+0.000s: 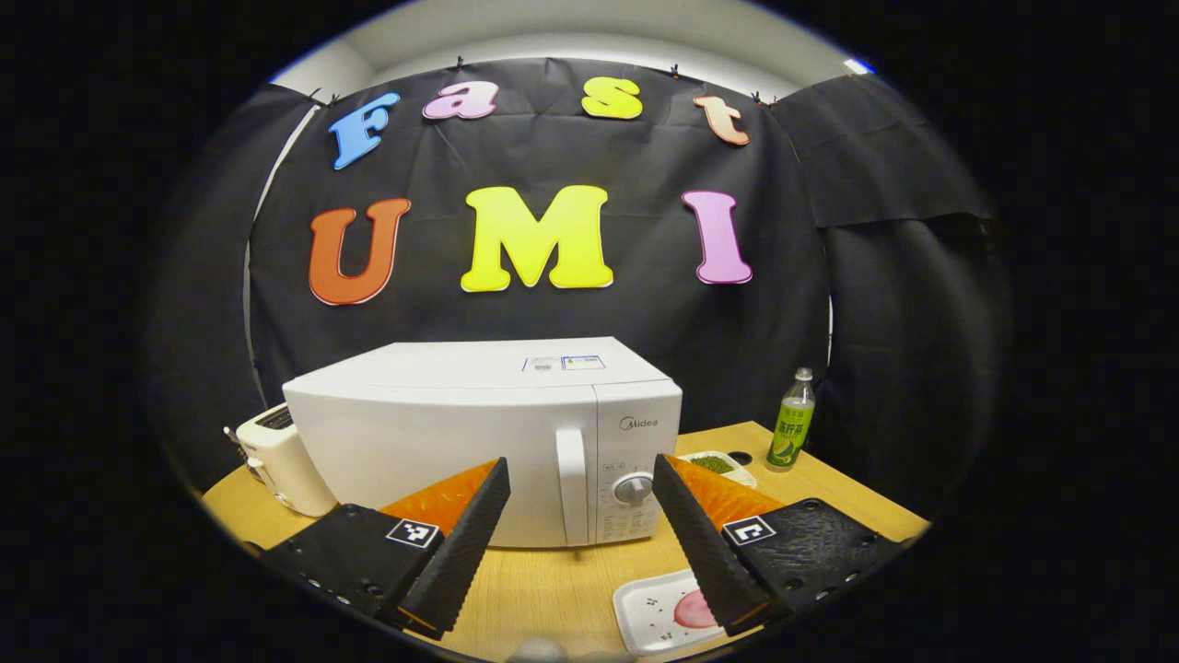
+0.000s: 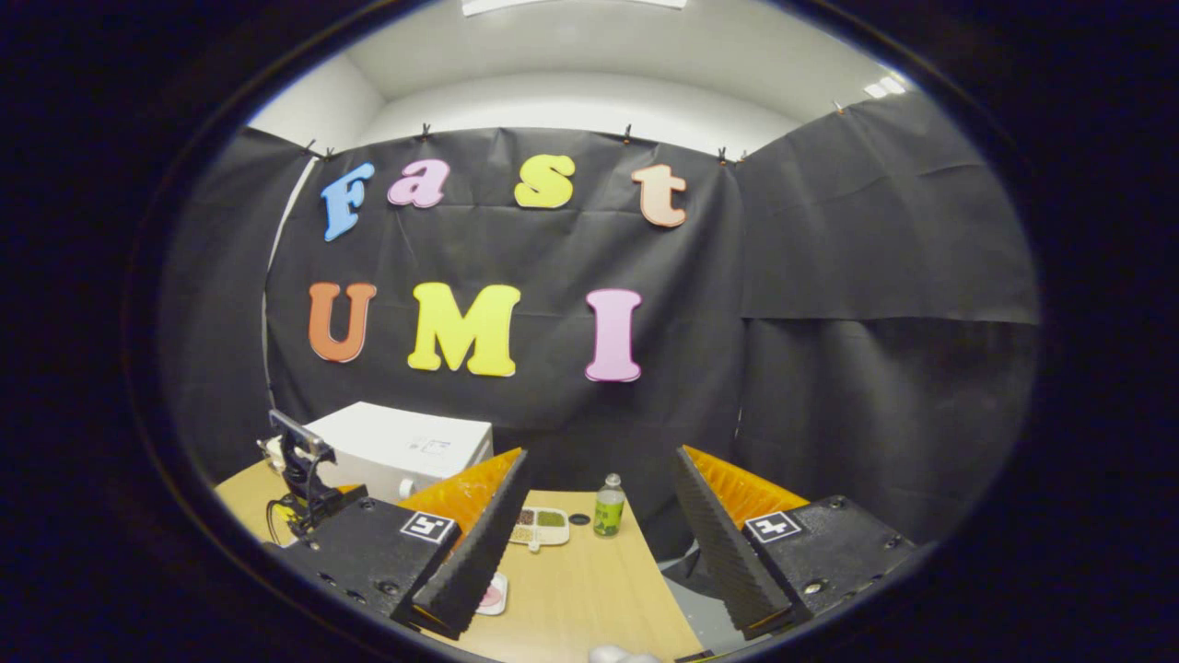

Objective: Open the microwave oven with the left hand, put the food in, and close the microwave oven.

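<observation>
At the tabletop's (image 1: 553,589) far left edge stands a toaster (image 1: 276,456), touching or just beside the microwave oven (image 1: 479,433). The oven sits across the back middle, door shut, its vertical handle (image 1: 572,483) facing me. I judge it is set front-on so my left gripper (image 1: 582,543) can reach that handle squarely. My left gripper hangs released, jaws spread wide, holding nothing, the handle framed between the fingers but well apart from them. Opening is not yet begun.

Food: a white tray with a pink item (image 1: 663,619) lies at the near edge, just beside my left gripper's right-hand finger, probably staged near so my right hand can lift it once the door swings. Right of the oven, a compartment dish with green filling (image 1: 718,465), then a green bottle (image 1: 793,422) by the far right corner.

My right gripper (image 2: 594,543) is likewise spread and empty, held off the tabletop's right side. The right gripper view adds the other gripper's rig (image 2: 304,479) in front of the oven (image 2: 405,447); the left gripper view gives the door front, handle and dial (image 1: 632,489).
</observation>
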`<state>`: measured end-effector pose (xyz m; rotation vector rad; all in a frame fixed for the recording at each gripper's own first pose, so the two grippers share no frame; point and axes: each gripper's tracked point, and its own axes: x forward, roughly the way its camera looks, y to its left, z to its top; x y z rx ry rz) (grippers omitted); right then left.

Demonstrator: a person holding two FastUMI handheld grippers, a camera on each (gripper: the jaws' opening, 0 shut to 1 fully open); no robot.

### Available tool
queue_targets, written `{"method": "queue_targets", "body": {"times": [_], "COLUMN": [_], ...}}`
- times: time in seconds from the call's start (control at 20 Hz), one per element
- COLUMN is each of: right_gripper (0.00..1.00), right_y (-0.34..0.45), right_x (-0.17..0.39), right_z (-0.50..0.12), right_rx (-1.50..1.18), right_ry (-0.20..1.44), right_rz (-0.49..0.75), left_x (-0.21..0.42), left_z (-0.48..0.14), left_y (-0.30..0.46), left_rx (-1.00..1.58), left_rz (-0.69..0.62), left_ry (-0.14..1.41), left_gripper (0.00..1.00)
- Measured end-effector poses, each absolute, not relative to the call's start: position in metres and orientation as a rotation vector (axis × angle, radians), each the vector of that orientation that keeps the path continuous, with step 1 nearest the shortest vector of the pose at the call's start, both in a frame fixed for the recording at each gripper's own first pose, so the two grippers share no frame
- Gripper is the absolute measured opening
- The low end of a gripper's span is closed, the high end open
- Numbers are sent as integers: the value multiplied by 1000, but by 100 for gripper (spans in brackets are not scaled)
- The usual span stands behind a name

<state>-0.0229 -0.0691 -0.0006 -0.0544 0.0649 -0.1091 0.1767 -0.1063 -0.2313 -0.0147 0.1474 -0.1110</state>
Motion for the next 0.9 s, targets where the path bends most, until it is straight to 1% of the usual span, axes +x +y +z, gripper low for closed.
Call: {"method": "queue_targets", "body": {"times": [0.3,0.35,0.45,0.5,0.55,0.6,0.65,0.7,0.75,0.8,0.9], "right_gripper": [99,99,99,100,100,100,100,100,96,100,100], "right_y": [-82,-82,-82,-81,-78,-78,-79,-78,-78,-76,-74], "right_x": [-30,-30,-30,-29,-29,-29,-28,-28,-27,-28,-26], "right_z": [-17,-16,-15,-15,-16,-16,-13,-11,-11,-12,-14], "right_rx": [-95,-106,-122,-123,-126,-131,-131,-129,-125,-124,-123], "right_ry": [129,132,134,138,141,143,137,134,133,136,144], "right_rz": [-148,-152,-159,-156,-150,-151,-153,-154,-152,-152,-148], "left_x": [230,236,242,244,244,245,246,244,244,243,243], "left_z": [-273,-276,-282,-285,-283,-283,-284,-286,-284,-284,-285], "left_y": [-110,-108,-110,-112,-109,-109,-108,-110,-109,-109,-109], "left_rx": [-9,-5,-24,-46,-59,-63,-59,-54,-43,-30,-20], "left_rz": [-90,-83,-88,-98,-90,-93,-90,-94,-95,-97,-83], "left_ry": [185,188,203,211,204,204,204,210,206,207,208], "left_gripper": [93,92,86,80,76,48,63,21,29,25,21]}}
